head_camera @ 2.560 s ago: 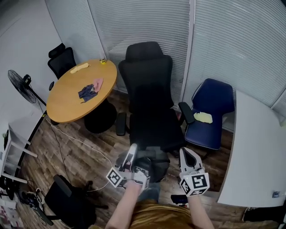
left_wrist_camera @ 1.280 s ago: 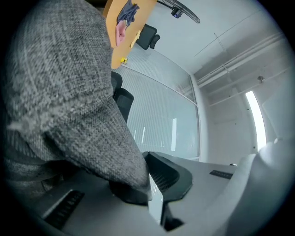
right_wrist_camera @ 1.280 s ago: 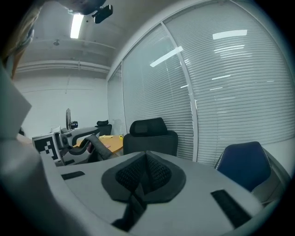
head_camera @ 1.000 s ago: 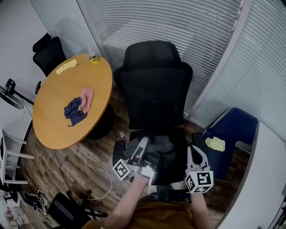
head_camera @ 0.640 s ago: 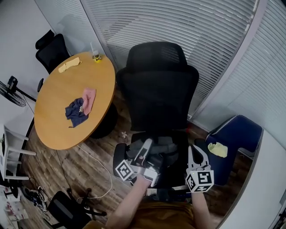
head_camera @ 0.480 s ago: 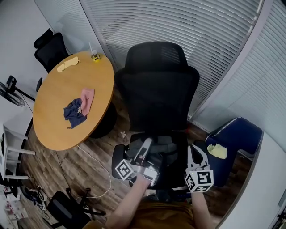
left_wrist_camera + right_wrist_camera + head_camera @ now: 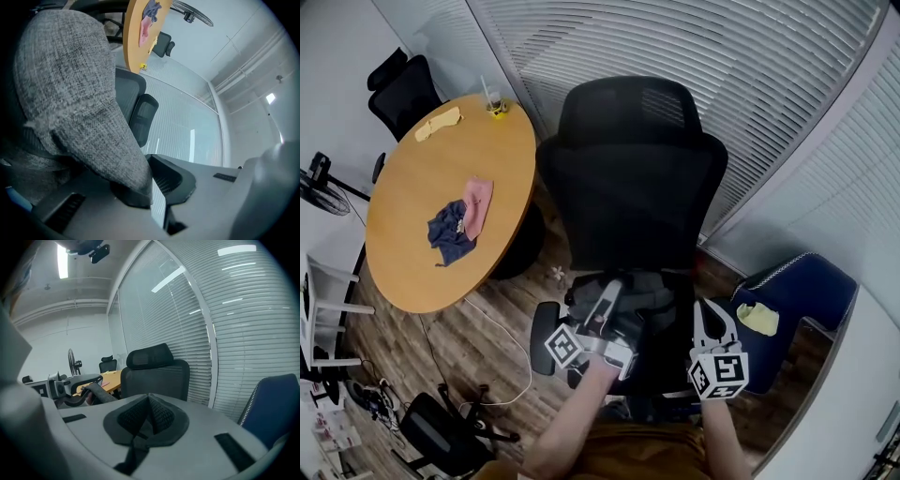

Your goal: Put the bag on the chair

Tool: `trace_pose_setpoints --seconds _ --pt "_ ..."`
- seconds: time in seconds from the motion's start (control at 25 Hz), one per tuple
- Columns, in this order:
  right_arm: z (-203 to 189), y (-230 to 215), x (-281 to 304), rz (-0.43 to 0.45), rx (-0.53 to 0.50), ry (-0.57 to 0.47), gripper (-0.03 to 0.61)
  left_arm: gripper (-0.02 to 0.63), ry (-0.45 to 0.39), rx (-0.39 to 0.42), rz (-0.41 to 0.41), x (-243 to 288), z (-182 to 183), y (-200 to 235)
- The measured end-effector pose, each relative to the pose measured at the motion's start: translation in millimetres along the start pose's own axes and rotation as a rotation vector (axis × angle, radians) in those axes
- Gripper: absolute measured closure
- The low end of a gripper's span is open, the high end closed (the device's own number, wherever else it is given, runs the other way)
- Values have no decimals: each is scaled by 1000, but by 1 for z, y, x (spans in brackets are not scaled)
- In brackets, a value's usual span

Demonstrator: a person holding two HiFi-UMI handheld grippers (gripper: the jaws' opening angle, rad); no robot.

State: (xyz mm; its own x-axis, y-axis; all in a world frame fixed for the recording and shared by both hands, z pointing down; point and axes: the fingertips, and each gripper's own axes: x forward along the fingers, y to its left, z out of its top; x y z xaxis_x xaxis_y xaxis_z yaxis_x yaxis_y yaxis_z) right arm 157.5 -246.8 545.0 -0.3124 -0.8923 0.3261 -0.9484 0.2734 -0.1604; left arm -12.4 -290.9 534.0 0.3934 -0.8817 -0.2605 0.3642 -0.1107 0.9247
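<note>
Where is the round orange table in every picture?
Head view: the table is at the left, seen from above.
Left gripper view: top edge, near the middle.
Right gripper view: a thin orange sliver left of centre.
Shared landmark: the window blinds.

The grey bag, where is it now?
Head view, low centre: the grey bag is pinched in the left tongs, over the black office chair.
</note>
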Motion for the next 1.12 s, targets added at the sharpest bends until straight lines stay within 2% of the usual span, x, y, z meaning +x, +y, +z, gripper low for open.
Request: trace_pose_setpoints --seconds 0.6,0.8,1.12 --pt "-11 -13 25 11 13 35 568 592 13 23 31 40 17 25" --pt "-13 -16 29 5 21 46 567 592 12 68 54 53 27 29" --pt "-14 -21 37 4 29 55 566 592 -7 182 78 76 42 38"
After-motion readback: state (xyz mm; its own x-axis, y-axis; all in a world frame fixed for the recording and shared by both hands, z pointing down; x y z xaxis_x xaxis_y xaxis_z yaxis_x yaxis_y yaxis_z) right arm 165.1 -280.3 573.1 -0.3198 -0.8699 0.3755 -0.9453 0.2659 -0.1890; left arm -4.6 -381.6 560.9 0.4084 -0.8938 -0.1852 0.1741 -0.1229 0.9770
